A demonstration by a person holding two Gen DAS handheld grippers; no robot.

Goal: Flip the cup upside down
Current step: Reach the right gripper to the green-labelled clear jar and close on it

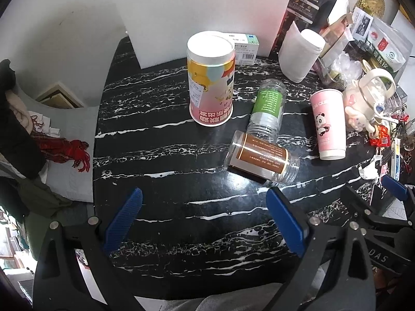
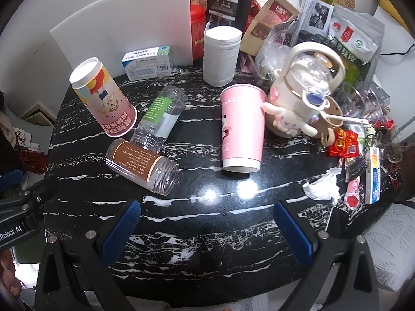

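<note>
Pink cup (image 2: 242,127) with the panda print stands on the black marbled bench (image 2: 207,228), just beside the cream cartoon kettle (image 2: 301,96) at the cluttered right side. Its printed panda and lettering read inverted and its wider end meets the bench, so by my judgement it already rests mouth down and the flip looks done, though the rim itself is not clearly shown. In the left wrist view the same cup (image 1: 329,123) sits well apart from both claws. The left claw (image 1: 205,220) is spread wide over bare bench and grips nothing; the right claw (image 2: 207,230) is likewise wide and empty, hanging short of the cup. Two clear jars, one green-labelled (image 2: 160,115) and one brown-labelled (image 2: 142,163), lie on their sides to the left, untouched. What is left appears to be nothing beyond pulling clear.
</note>
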